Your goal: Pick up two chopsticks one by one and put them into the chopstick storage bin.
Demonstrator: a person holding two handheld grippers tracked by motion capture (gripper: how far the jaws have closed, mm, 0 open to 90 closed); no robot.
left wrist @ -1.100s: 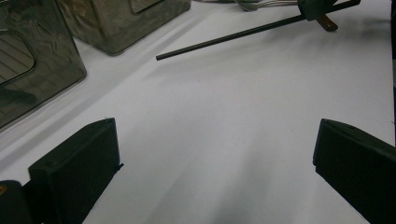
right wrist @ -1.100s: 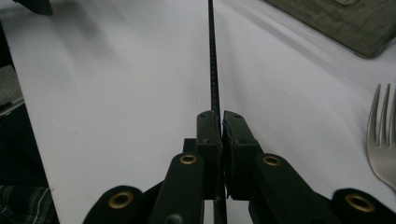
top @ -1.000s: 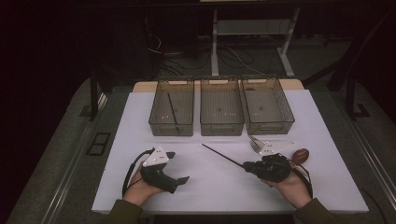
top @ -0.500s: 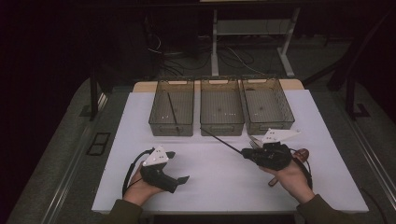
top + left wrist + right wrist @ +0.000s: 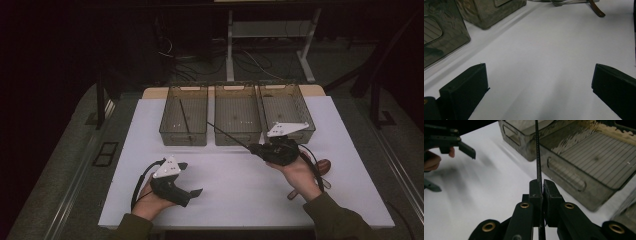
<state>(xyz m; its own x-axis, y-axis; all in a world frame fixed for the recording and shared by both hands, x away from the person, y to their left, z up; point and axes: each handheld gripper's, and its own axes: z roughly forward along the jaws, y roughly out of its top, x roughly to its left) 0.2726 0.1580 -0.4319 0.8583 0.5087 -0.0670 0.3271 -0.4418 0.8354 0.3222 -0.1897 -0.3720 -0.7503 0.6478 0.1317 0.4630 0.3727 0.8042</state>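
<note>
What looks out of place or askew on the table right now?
Nothing is spilled or damaged. The three bins stand in a neat row. The right tool holds a black chopstick slanting over the middle bin's front edge; a wooden spoon lies loose behind that hand.

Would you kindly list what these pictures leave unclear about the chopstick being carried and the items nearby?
- Chopstick: its far tip is cut off by the top edge in the right gripper view; thin and dim in the high view.
- Fork: cropped by the top edge in the left gripper view.
- Brown utensil: partly hidden behind the right hand in the high view.
</note>
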